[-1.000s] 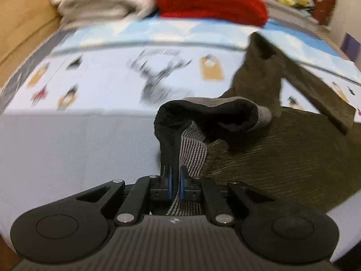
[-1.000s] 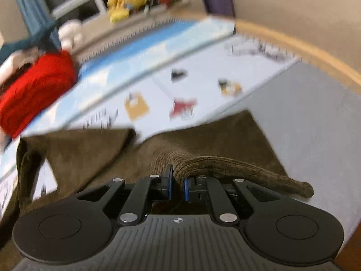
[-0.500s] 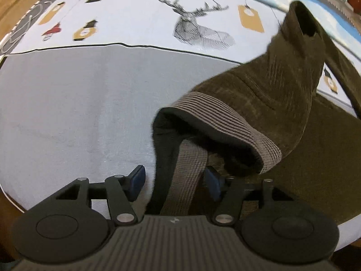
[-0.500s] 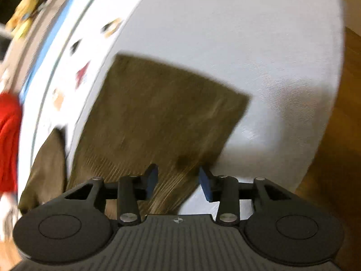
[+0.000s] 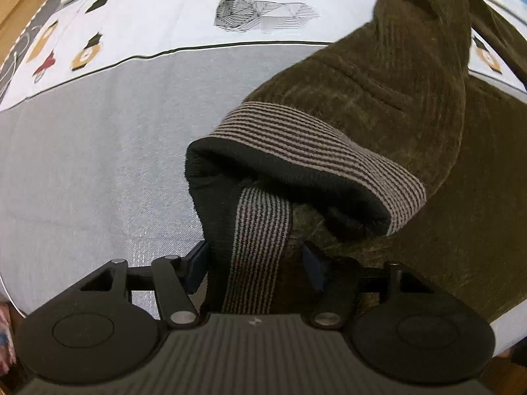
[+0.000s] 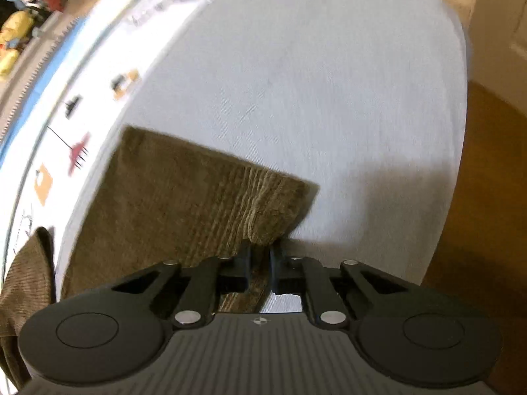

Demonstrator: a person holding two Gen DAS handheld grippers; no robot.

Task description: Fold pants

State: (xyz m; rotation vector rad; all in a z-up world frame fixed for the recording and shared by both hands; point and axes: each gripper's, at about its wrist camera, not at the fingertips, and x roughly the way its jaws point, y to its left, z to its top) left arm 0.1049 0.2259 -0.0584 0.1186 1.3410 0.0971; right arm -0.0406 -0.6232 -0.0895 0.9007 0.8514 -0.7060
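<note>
In the left wrist view, the left claw [image 5: 253,265] stood wide around the striped elastic waistband [image 5: 316,151] of the olive corduroy pants [image 5: 395,92], which lay on the grey bedsheet [image 5: 98,164]; a geometric deer print [image 5: 257,3] showed beyond. In the right wrist view, the right claw [image 6: 261,263] was narrowed onto the ribbed pants hem [image 6: 276,210], the leg flat on the sheet.

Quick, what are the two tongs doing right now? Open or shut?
Left tongs: open, with the striped waistband of the brown corduroy pants lying loose between them.
Right tongs: shut on an edge of the pants.
</note>
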